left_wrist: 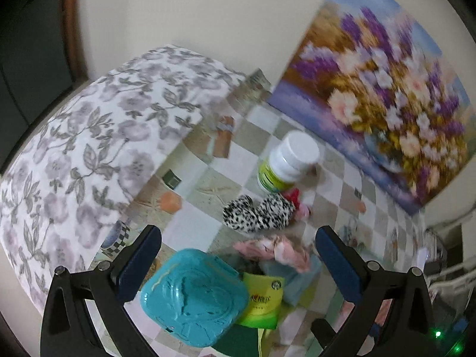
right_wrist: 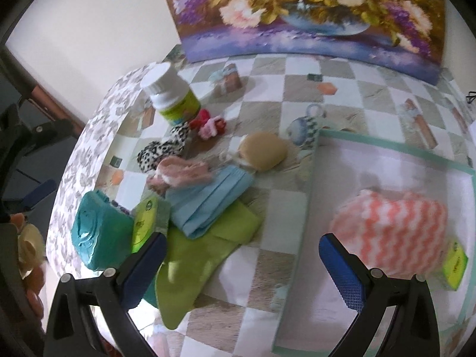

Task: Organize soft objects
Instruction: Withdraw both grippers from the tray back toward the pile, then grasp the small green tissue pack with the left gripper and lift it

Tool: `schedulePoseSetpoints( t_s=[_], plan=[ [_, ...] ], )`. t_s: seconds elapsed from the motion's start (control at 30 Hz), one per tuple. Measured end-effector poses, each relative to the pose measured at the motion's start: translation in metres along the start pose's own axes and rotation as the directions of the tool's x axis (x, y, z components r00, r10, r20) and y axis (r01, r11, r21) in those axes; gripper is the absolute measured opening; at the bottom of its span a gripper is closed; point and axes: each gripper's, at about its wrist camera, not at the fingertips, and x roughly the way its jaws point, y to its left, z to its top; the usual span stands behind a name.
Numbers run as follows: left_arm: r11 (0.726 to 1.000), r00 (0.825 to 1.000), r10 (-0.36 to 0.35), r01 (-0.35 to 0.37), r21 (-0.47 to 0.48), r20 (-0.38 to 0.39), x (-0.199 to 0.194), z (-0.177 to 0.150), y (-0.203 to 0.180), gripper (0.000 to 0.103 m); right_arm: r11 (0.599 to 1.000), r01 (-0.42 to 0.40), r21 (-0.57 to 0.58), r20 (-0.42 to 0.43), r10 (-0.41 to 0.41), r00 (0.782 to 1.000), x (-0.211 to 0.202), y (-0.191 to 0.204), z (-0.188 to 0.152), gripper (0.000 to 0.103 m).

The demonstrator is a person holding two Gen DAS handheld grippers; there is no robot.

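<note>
My left gripper [left_wrist: 238, 247] is open and empty above a teal wet-wipe pack [left_wrist: 193, 297], a pink scrunchie [left_wrist: 276, 250] and a leopard-print scrunchie [left_wrist: 258, 212]. My right gripper [right_wrist: 242, 253] is open and empty over a green cloth [right_wrist: 202, 261]. In the right wrist view a blue face mask [right_wrist: 208, 202], a tan sponge [right_wrist: 263, 151], the pink scrunchie [right_wrist: 183, 172], the leopard scrunchie [right_wrist: 166, 148] and red-pink hair ties [right_wrist: 208, 126] lie on the table. A coral-and-white zigzag cloth [right_wrist: 392, 232] lies on a white tray [right_wrist: 327, 160] at the right.
A white-capped bottle with a green label [right_wrist: 172, 95] stands by the hair ties. A flower painting [right_wrist: 312, 15] leans on the wall behind. A floral-covered box [left_wrist: 89, 154] stands at the left. A green sachet [right_wrist: 455, 267] lies on the tray.
</note>
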Motion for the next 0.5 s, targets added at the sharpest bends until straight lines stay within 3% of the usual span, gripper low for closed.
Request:
schedulePoseSetpoints(
  t_s=[0.27,0.5],
  plan=[
    [0.985,0.994,0.054,-0.038,0.169,-0.092,0.014,-0.009,-0.029,0.103,1.000,0.009,0.028,-0.013,-0.009,1.000,0.007,-0.007,0.002,0.103],
    [0.976,0.984,0.076,-0.040,0.214,-0.161,0.025,-0.012,-0.040,0.103,0.996,0.061,0.061,-0.007,-0.060,0.998,0.003,-0.021,0.013,0.103]
  ],
)
